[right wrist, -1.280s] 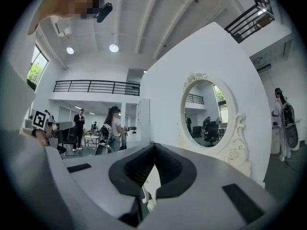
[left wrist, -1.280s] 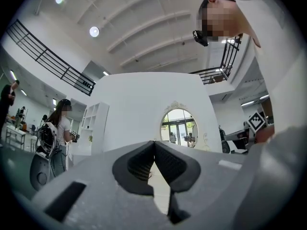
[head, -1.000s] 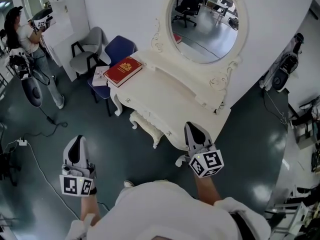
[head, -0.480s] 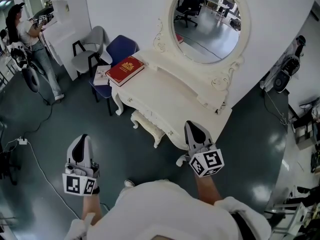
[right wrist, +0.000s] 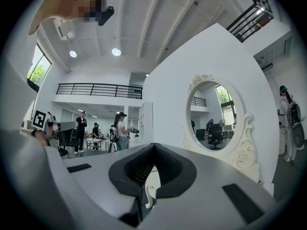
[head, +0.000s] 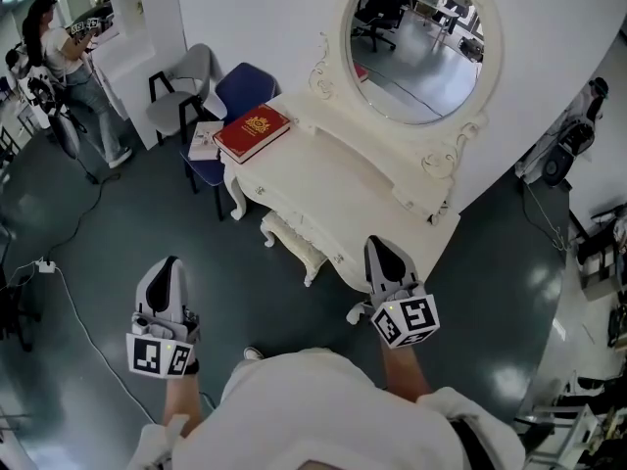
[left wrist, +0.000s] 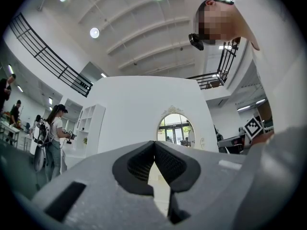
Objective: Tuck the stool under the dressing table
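Observation:
The cream dressing table (head: 323,189) with an oval mirror (head: 416,42) stands against the white wall. The cream stool (head: 294,246) sits partly under the table's front edge, its carved legs showing. My left gripper (head: 171,267) hovers over the dark floor, left of the stool and apart from it, shut and empty. My right gripper (head: 384,253) is held just before the table's near corner, shut with nothing in it. In the left gripper view (left wrist: 154,145) and the right gripper view (right wrist: 153,147) the jaws meet, with the mirror (right wrist: 215,123) ahead.
A red book (head: 253,131) lies on the table's left end. A blue chair (head: 227,101) and a grey chair (head: 181,86) stand left of the table. A person (head: 64,62) stands at far left. A cable (head: 69,292) runs over the floor; equipment (head: 563,135) stands at right.
The view has shifted slightly, so the table sits a little further right. My left gripper appears a bit further right. The person at far left has moved up the picture.

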Demonstrator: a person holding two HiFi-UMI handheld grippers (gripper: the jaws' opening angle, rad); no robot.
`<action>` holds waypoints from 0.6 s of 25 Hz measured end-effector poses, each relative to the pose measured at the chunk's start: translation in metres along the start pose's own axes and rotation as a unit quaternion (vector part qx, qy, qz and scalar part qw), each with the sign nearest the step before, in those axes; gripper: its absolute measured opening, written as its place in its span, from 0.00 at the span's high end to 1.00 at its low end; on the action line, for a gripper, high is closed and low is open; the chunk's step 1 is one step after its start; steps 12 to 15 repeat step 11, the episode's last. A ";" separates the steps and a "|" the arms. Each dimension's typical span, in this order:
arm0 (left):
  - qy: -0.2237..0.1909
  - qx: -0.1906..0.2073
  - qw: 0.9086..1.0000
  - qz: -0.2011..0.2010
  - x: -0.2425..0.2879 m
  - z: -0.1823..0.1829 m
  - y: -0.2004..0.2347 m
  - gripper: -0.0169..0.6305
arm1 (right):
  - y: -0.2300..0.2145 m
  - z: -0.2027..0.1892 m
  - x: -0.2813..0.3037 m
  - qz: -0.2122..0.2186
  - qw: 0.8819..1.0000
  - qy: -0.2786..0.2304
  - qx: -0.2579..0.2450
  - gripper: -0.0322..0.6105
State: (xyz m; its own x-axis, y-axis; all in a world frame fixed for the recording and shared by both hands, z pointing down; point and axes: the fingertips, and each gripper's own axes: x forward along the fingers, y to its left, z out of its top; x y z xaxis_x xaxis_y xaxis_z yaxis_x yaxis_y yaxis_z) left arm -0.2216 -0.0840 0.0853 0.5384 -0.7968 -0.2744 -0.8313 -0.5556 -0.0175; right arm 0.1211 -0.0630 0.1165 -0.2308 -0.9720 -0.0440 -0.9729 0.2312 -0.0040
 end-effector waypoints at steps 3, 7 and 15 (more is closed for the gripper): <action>0.002 0.005 1.000 -0.001 -0.002 0.003 -0.003 0.95 | -0.001 0.002 -0.001 0.002 1.000 -0.004 0.002 0.95; 0.003 0.005 1.000 0.002 0.000 0.000 0.001 0.95 | 0.001 -0.003 0.004 0.005 1.000 -0.006 0.006 0.95; 0.003 0.004 1.000 0.004 0.001 -0.001 0.001 0.95 | 0.002 -0.003 0.006 0.005 1.000 -0.005 0.009 0.95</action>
